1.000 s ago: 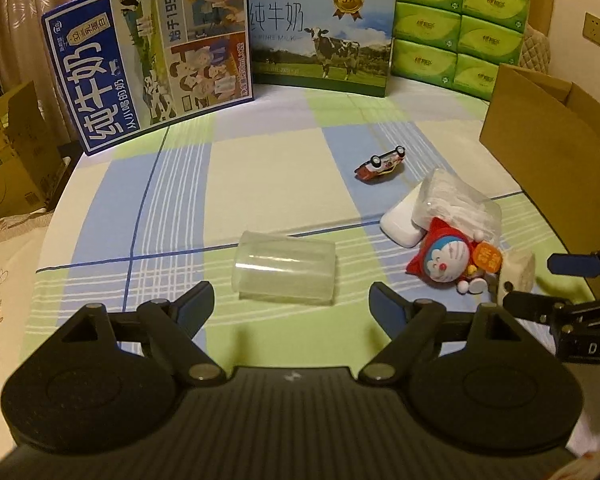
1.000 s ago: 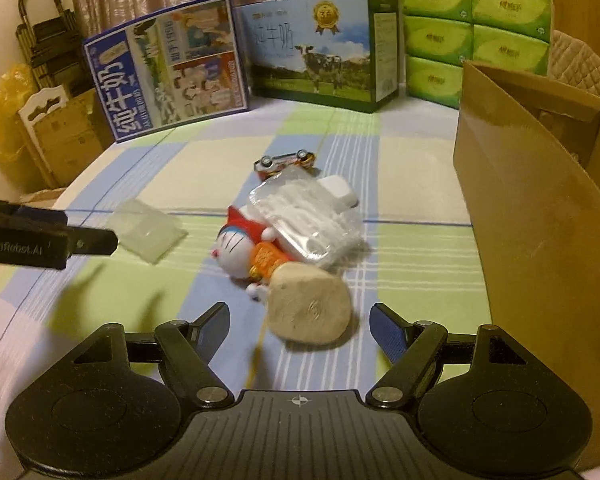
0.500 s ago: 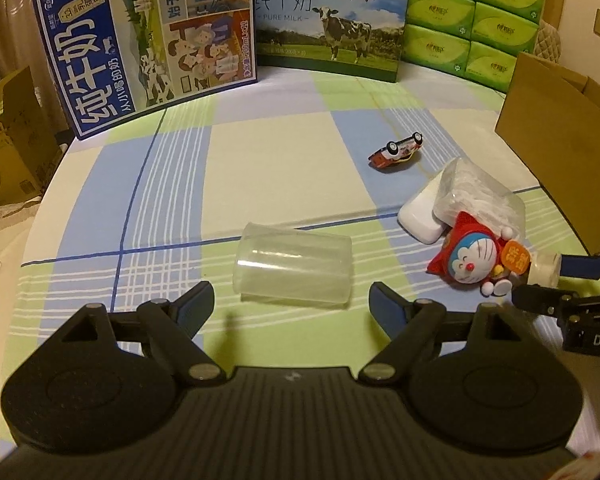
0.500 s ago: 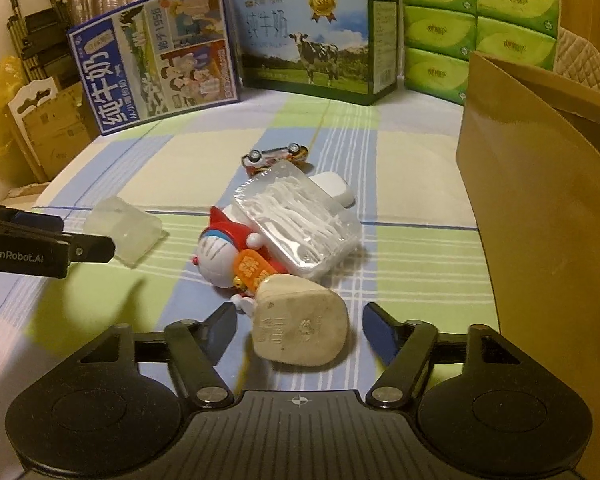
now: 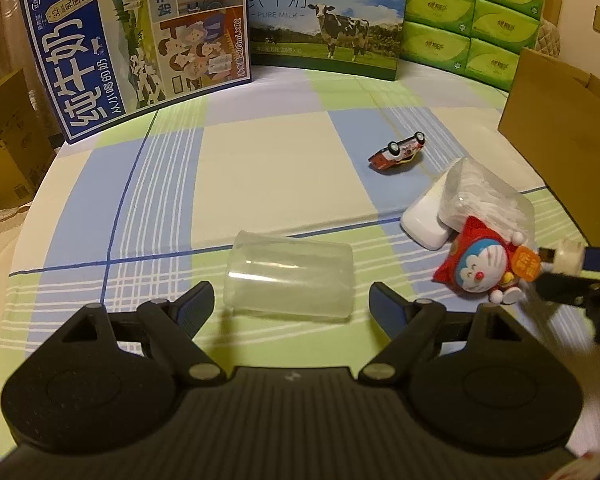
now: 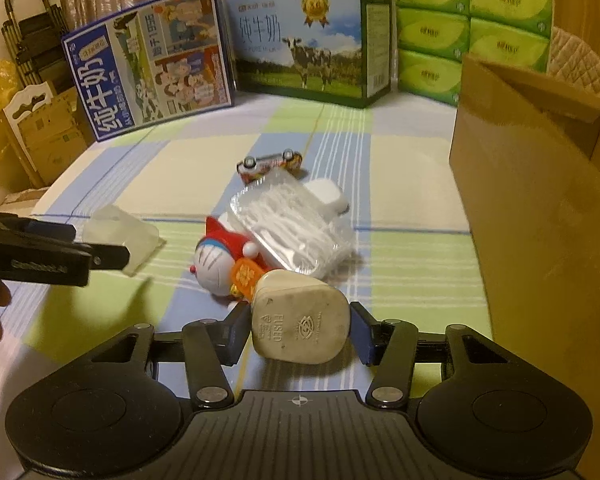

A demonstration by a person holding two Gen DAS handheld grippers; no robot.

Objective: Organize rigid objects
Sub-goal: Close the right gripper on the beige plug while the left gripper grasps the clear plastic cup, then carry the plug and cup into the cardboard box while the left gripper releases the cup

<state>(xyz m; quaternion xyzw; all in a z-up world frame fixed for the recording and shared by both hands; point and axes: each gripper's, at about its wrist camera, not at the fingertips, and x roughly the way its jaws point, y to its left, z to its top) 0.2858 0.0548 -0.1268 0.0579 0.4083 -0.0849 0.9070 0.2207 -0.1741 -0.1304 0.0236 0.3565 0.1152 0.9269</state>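
R gripper (image 6: pixel 298 330) fingers clamped on cream fused plug (image 6: pixel 298 326), just beside Doraemon toy (image 6: pixel 220 266) at its 11 o'clock, L gripper (image 5: pixel 291 300) fingers spread wide, clear plastic cup (image 5: pixel 290 280) on its side btwn them, 12 o'clock, untouched, cardboard box (image 6: pixel 540 208) at 2 o'clock

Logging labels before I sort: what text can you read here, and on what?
"FUSED": cream plug between the right gripper fingers.
"PURE MILK", "36": cow milk box.
"1956", "200mL×12": blue milk box.
Left gripper branding: blurred.
Green tissue packs: too small.
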